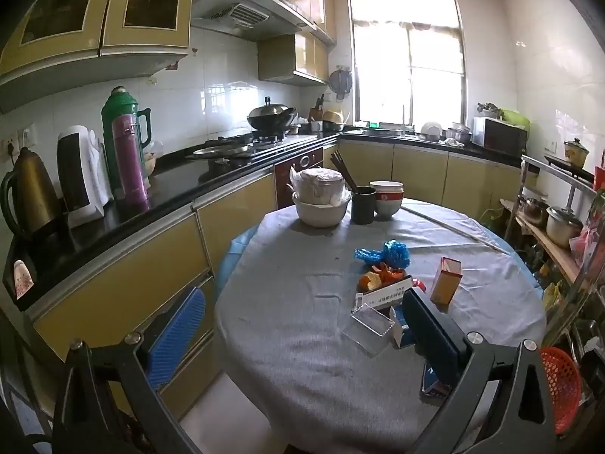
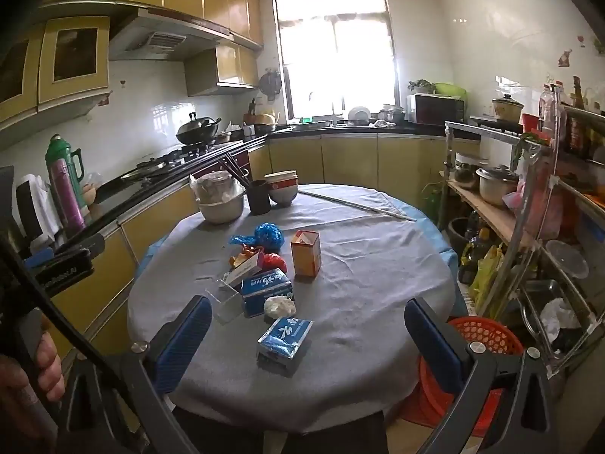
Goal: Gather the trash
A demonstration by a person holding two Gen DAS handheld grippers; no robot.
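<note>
Both tools spread wide, nothing between pads. Left gripper point(image 1: 302, 340) low over near table point(image 1: 287, 359) edge; its right finger covers part of trash pile ahead. Right gripper point(image 2: 306, 344): blue packet point(image 2: 284, 336) lies just ahead between fingers, untouched. Beyond it I see white wad point(image 2: 279, 305), blue box point(image 2: 267, 290), clear plastic case point(image 2: 226, 302), orange carton point(image 2: 306, 252), blue bag point(image 2: 267, 237). Peel scraps point(image 1: 380, 276) half hidden behind flat box. Red basket point(image 2: 480, 340) beside right finger, cut off by it. Window glare washes out sink area.
</note>
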